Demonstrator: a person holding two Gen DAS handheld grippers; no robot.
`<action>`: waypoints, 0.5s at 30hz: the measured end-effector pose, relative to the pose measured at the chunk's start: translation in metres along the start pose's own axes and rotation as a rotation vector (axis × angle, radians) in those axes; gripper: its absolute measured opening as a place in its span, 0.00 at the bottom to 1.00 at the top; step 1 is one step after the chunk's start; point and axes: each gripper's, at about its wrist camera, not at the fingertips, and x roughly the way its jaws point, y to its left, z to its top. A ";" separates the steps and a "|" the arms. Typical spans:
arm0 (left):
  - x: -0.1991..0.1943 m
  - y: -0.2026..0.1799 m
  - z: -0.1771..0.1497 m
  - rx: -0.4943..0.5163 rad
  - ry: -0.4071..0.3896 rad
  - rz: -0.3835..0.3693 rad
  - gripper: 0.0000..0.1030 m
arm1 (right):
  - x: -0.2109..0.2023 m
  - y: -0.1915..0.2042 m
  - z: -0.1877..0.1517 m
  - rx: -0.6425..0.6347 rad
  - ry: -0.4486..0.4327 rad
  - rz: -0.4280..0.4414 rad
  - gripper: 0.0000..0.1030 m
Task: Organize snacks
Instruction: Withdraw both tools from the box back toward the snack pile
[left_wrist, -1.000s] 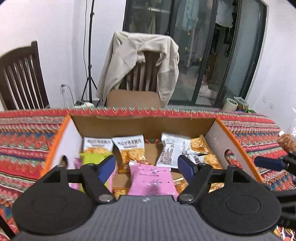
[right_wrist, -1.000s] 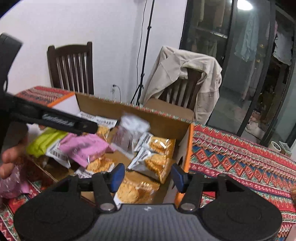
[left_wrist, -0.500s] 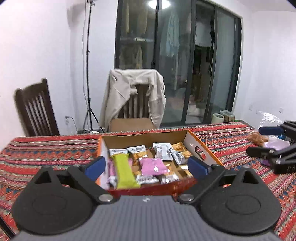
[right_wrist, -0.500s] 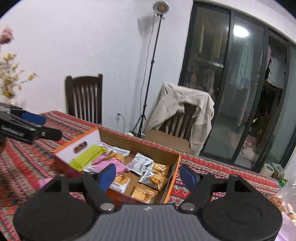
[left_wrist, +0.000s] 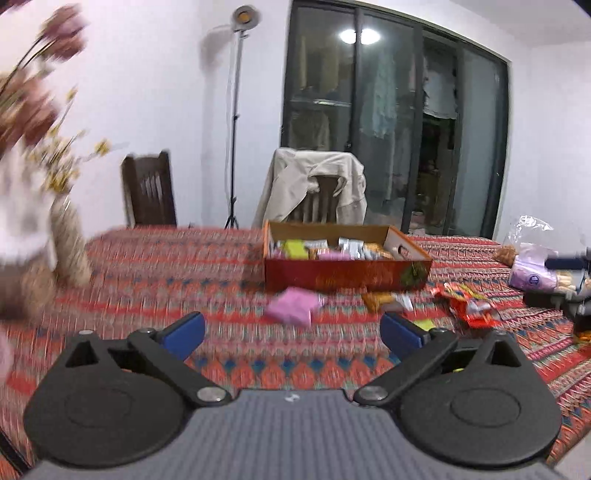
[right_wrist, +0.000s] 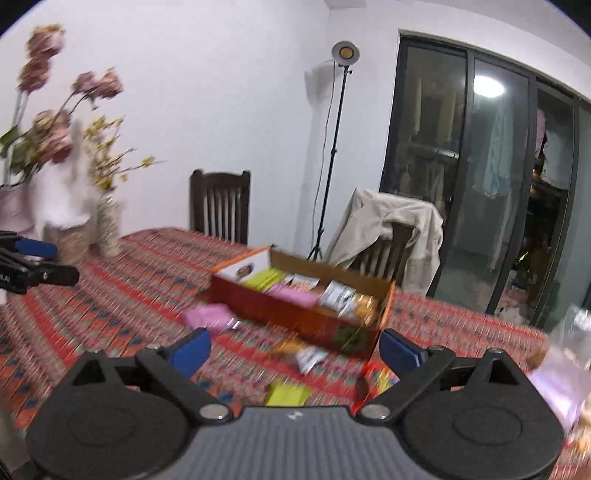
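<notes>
The cardboard box (left_wrist: 347, 275) of snacks sits on the patterned tabletop (left_wrist: 207, 280), holding green, pink, silver and orange packets. I see 1 pink packet (left_wrist: 292, 309) lying loose on the cloth just in front of the box, an orange packet (left_wrist: 380, 300) beside it, and red wrappers (left_wrist: 467, 301) further right. My left tool (left_wrist: 291, 330) is opening, with nothing between its jaws. My right tool (right_wrist: 293, 349) is opening too, also empty. A draped chair (left_wrist: 314, 192) stands behind the box; a flower vase (right_wrist: 107, 229) occupies the far left of the tabletop.
</notes>
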 end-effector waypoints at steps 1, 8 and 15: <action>-0.007 0.001 -0.010 -0.030 0.013 0.002 1.00 | -0.007 0.007 -0.012 0.007 0.008 0.008 0.95; -0.023 -0.003 -0.070 -0.088 0.150 -0.013 1.00 | -0.033 0.038 -0.084 0.170 0.067 0.136 0.95; -0.028 -0.003 -0.085 -0.100 0.173 0.001 1.00 | -0.037 0.051 -0.111 0.178 0.120 0.119 0.95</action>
